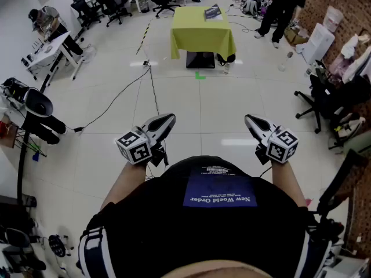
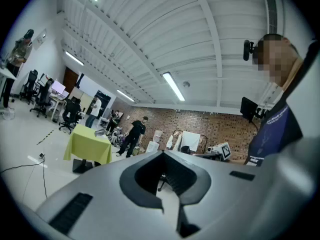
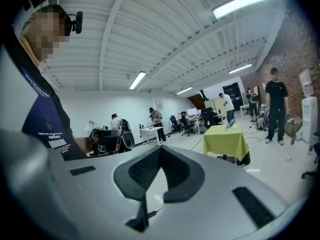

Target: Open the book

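Left tool (image 1: 167,120) and right tool (image 1: 251,121) are hovering at the waist, jaws together, holding nothing. Book (image 1: 213,12) is lying on the yellow-covered tabletop (image 1: 194,35), well apart. Approach appears pending; next move calls for walking closer.

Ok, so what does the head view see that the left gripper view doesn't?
Only the head view: the marker cube on the left claw, seen from above, and a green floor mark.
Only the left gripper view: the ceiling lights and the camera on the person's head.
Both: the yellow table far across the room, and a person in black standing near it.
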A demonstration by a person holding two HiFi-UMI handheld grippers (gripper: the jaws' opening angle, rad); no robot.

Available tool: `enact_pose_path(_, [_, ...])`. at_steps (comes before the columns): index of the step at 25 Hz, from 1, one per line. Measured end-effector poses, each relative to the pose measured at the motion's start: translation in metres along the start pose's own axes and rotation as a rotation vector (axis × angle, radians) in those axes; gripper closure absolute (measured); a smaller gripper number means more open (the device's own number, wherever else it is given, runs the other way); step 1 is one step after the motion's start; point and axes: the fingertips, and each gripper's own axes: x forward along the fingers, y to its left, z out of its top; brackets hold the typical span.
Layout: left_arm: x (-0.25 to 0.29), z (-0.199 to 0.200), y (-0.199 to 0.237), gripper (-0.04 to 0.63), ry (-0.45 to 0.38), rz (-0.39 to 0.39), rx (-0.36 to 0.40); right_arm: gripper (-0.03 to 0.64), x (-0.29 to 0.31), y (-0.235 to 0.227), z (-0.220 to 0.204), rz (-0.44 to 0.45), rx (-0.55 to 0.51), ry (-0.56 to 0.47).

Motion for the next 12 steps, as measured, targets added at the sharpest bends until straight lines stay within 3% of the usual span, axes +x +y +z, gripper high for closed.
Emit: enact_pose_path(12, [0.062, -0.017, -0.033, 0.591, 0.023, 0.012, 0.004, 0.629, -0.054, -0.052, -0.006, 0.005, 0.028, -0.013])
